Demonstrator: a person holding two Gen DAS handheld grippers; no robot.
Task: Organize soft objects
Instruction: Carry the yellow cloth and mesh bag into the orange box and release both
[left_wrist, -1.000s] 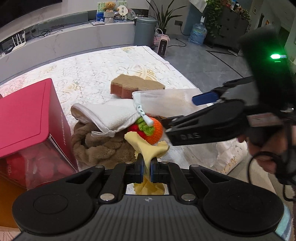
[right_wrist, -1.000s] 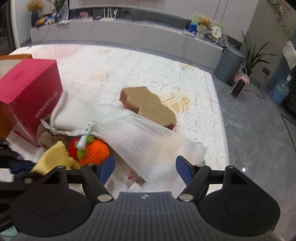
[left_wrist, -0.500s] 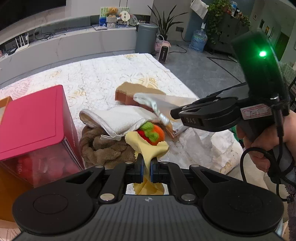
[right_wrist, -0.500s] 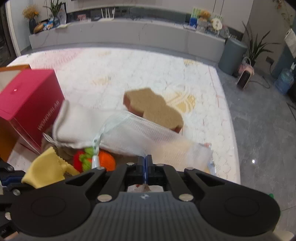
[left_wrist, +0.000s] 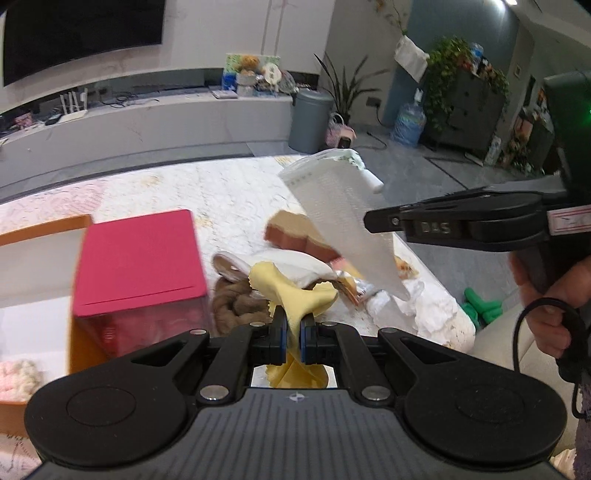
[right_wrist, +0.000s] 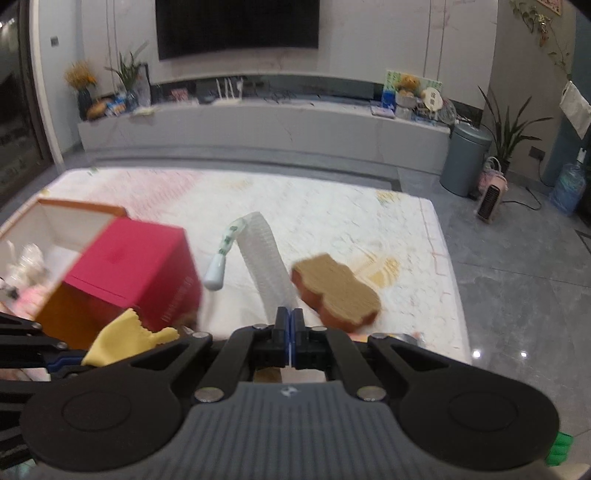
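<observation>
My left gripper (left_wrist: 291, 326) is shut on a yellow cloth (left_wrist: 291, 291), which also shows at the left of the right wrist view (right_wrist: 125, 338). My right gripper (right_wrist: 290, 325) is shut on a white mesh bag (right_wrist: 264, 258) and holds it up in the air; its drawstring toggle (right_wrist: 216, 275) dangles. In the left wrist view the mesh bag (left_wrist: 343, 221) hangs from the right gripper (left_wrist: 373, 221) above a pile with a white cloth (left_wrist: 295, 266) and a brown towel (left_wrist: 240, 302).
A red box (left_wrist: 140, 266) stands left of the pile, beside an orange open box (right_wrist: 66, 221) holding soft items. A brown sponge (right_wrist: 336, 293) lies on the patterned mat (right_wrist: 332, 214). Crumpled white paper (left_wrist: 436, 314) lies at the mat's right edge. Grey floor lies to the right.
My right gripper has lifted the mesh bag up off the pile. Both grippers have risen and tilted upward. The orange knitted toy no longer shows.
</observation>
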